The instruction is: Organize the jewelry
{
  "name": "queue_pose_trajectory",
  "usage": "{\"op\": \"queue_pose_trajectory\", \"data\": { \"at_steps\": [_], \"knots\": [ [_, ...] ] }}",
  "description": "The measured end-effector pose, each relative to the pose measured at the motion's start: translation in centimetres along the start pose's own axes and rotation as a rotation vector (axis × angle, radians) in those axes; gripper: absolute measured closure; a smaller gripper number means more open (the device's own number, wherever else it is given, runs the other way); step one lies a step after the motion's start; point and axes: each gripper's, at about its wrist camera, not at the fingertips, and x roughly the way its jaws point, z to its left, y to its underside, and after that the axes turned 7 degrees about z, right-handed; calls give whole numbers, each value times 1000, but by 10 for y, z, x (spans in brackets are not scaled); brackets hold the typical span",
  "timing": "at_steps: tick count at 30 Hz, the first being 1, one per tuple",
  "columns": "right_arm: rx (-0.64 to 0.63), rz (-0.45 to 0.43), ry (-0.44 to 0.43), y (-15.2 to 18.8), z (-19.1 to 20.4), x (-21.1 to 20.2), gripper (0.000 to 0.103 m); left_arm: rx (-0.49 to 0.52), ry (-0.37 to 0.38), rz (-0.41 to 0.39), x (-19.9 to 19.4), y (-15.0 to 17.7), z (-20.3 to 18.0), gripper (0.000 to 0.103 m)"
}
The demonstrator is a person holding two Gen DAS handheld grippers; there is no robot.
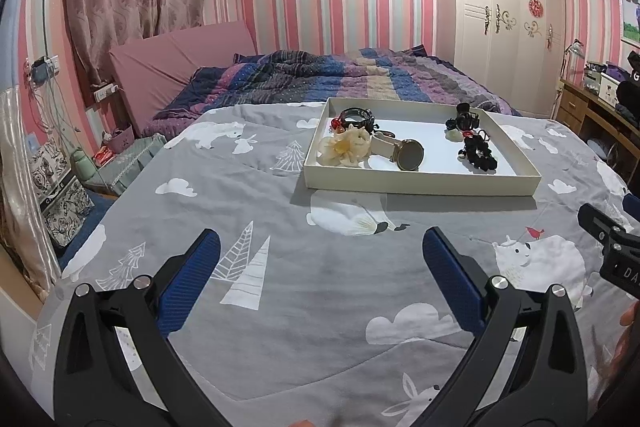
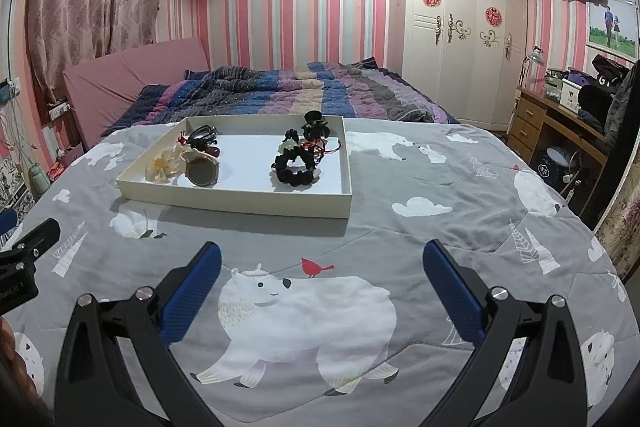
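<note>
Blue-padded left tool and right tool sit nearest the lenses, both spread wide, nothing between the pads. Each hovers low over the bed, well short of the tray.

Bed cover: grey quilt with polar bears, trees, clouds. It carries everything; no bench in use.

Tray: shallow white box lying flat on the quilt, ahead of both tools, somewhat right of the left tool's line and left of the right tool's.

Contents, by size:
- Black scrunchie, right half of tray, touching a small tangle of dark pieces and red cord behind it.
- Watch, pale strap, dark round face, left-centre, just beside the flower.
- Cream fabric flower, near the left wall.
- Dark bangle or band in the far left corner, with a red bead alongside.

Progress, as judged: all pieces seen are inside the tray, loosely in two clusters. No loose jewelry shows on the quilt. Either gathering is finished, or finer sorting within the tray is left.
</note>
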Motion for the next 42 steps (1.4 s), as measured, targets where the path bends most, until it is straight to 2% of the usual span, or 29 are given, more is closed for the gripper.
{"op": "queue_pose_trajectory", "data": {
  "at_steps": [9, 18, 42],
  "knots": [
    [-5, 2, 6, 1, 1, 1, 2, 3, -10, -8, -1, 1, 0, 3],
    [-4, 6, 13, 1, 1, 3, 2, 3, 16, 1, 0, 0, 2, 3],
    [-1, 6, 32, 1, -2, 6, 2, 20, -20, -6, 0, 0, -2, 3]
  ]
}}
